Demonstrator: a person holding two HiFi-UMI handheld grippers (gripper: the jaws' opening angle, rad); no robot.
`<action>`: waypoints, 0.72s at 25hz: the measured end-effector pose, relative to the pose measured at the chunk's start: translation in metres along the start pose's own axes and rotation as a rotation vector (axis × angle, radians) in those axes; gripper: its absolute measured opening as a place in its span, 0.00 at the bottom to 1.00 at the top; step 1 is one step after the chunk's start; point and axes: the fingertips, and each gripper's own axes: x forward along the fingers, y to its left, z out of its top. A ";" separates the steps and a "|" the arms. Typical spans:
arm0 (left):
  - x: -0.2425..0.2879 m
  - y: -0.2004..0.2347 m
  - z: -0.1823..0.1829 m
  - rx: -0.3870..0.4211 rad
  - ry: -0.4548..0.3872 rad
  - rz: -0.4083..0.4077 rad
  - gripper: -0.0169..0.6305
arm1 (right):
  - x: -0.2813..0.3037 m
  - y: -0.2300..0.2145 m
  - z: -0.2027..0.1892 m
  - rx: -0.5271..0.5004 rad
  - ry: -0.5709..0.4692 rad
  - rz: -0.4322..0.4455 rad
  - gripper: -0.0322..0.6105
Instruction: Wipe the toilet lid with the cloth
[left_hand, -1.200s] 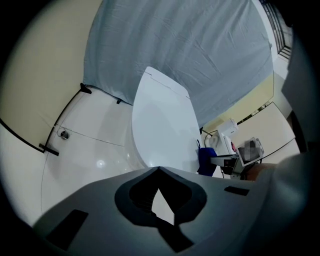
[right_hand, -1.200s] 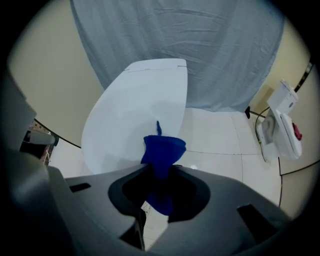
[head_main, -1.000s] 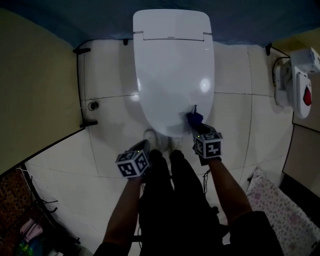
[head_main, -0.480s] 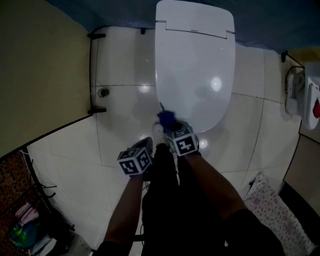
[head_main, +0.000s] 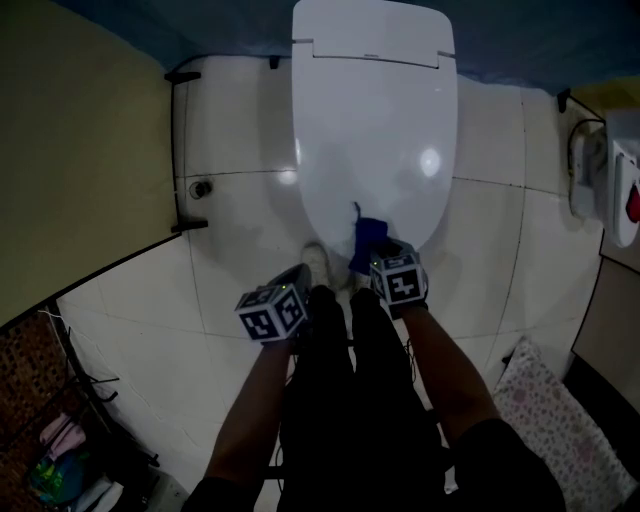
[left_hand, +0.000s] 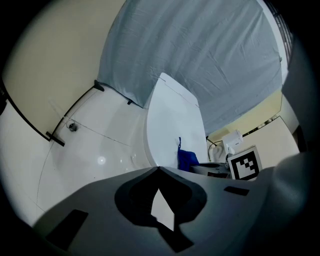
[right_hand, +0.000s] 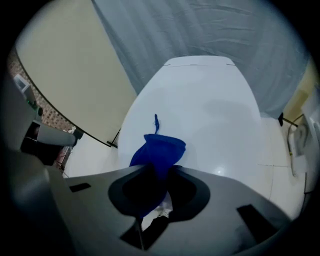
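A white toilet lid (head_main: 373, 130) lies closed, reaching from the back wall toward me. A blue cloth (head_main: 369, 240) rests on the lid's front edge, and my right gripper (head_main: 378, 255) is shut on it. In the right gripper view the cloth (right_hand: 158, 152) bunches out of the jaws onto the lid (right_hand: 210, 115). My left gripper (head_main: 297, 290) hangs shut and empty over the floor, left of the bowl's front. In the left gripper view the lid (left_hand: 175, 125) and the cloth (left_hand: 187, 159) show ahead on the right.
White floor tiles (head_main: 230, 260) surround the toilet. A beige partition (head_main: 75, 170) stands at the left with black brackets at its foot. A white wall unit (head_main: 612, 180) with a red button is at the right. My legs and shoes (head_main: 318, 262) stand before the bowl.
My right gripper with the blue cloth swept left along the lid's front edge, then came back toward the middle. The left gripper stayed almost still.
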 end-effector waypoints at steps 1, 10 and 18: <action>0.002 -0.004 0.001 0.007 0.001 -0.006 0.03 | -0.001 -0.016 -0.008 0.026 0.006 -0.018 0.17; 0.008 -0.035 0.007 0.077 0.009 -0.018 0.03 | -0.039 -0.088 -0.015 0.057 -0.029 -0.101 0.17; -0.011 -0.061 0.036 0.086 -0.073 -0.079 0.03 | -0.083 -0.136 -0.017 0.098 -0.045 -0.239 0.16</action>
